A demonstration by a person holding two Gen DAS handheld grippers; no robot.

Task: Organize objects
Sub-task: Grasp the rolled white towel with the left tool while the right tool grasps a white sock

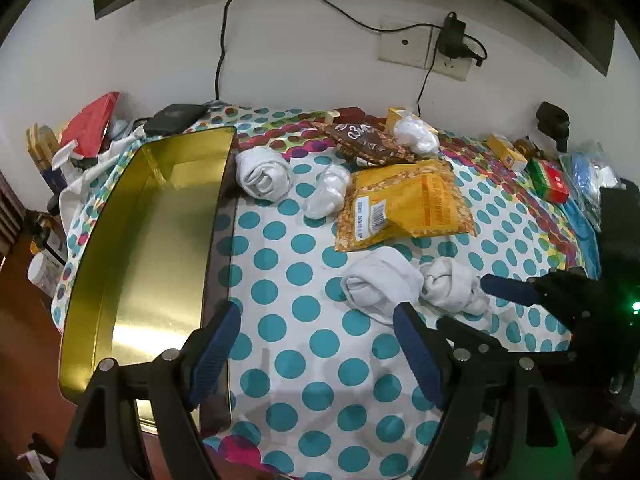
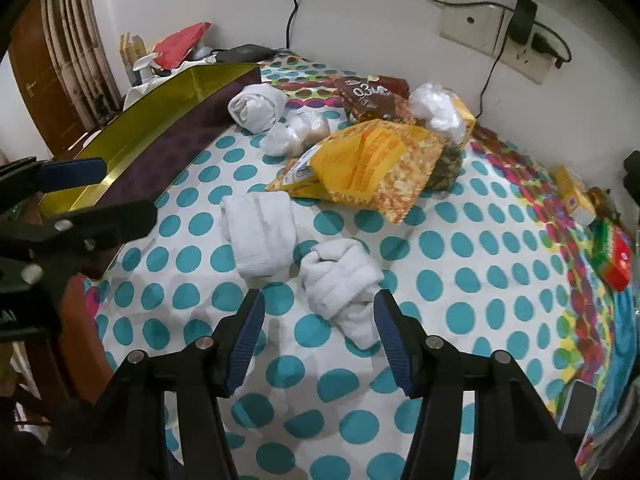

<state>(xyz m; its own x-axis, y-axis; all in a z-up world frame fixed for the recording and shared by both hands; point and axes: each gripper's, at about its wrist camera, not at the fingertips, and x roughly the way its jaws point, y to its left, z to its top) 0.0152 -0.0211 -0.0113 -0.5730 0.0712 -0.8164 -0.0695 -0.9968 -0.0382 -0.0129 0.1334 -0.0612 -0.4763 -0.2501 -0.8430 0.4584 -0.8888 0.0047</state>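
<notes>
- The left tongs stand wide apart over the dotted cloth, nothing between the pads; the left pad hangs at the near right edge of the gold tin.
- The right tongs are partly apart, tilted down, around the near end of a knotted white sock; its right side lies at the right pad, the left pad stands clear of it.
- A second rolled sock lies just left of the knotted one, touching or nearly so.
- A third roll sits far off beside the tin's right wall.
- A yellow snack bag lies beyond the two near socks, with a brown packet and clear bags behind it.
- The tin is empty, on the left of the surface.
- Small boxes line the right edge.
</notes>
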